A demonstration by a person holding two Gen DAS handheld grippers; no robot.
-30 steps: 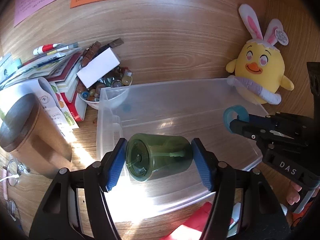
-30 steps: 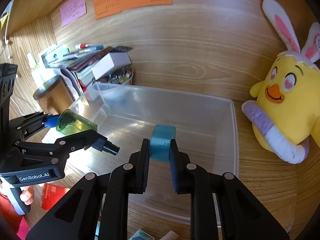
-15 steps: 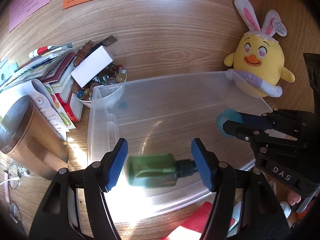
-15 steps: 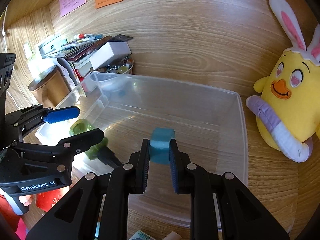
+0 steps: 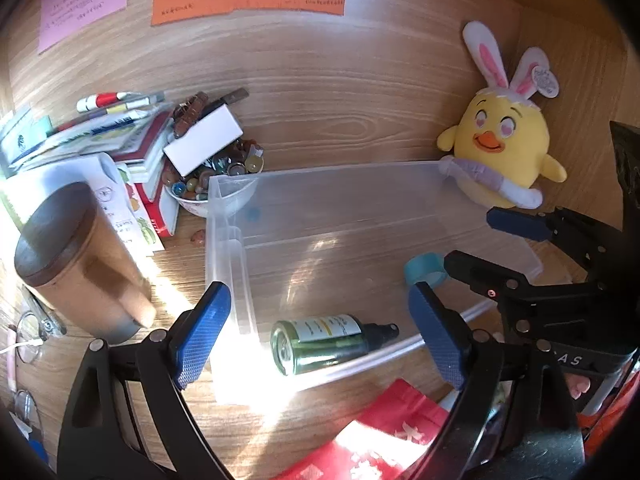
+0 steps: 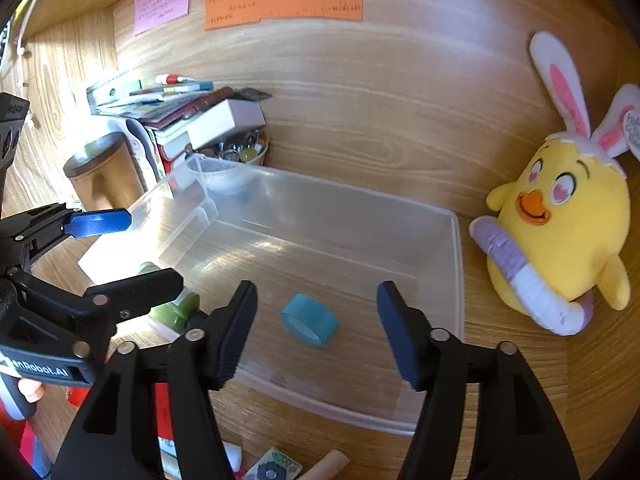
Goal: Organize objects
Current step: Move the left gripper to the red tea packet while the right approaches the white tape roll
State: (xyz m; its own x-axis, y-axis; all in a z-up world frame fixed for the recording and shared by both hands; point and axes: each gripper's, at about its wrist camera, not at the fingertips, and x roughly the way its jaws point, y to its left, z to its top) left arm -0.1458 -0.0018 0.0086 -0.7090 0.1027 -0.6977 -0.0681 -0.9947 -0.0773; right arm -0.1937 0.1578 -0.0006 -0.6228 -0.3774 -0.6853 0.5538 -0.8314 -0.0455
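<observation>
Left wrist view gives me my left gripper [image 5: 316, 320] with its blue-padded jaws spread wide; they have just been opening, and nothing is pressed between them. Beyond the gap, the green glass spray bottle with a black nozzle [image 5: 328, 342] lies on its side on the floor of the clear plastic storage bin [image 5: 224, 240], against the near wall, nozzle pointing toward three o'clock. At about two o'clock from the bottle, the roll of teal tape [image 5: 424, 272] sits in the same bin, partly behind my right gripper [image 5: 480, 244].

From the right wrist view, my right gripper's jaws have also just been opening and now stand apart, empty, with the tape roll resting on the bin floor between and below them, touching neither pad. The yellow plush chick with pink bunny ears [image 6: 560, 220] sits outside the bin at three o'clock, just beside its wall.
</observation>
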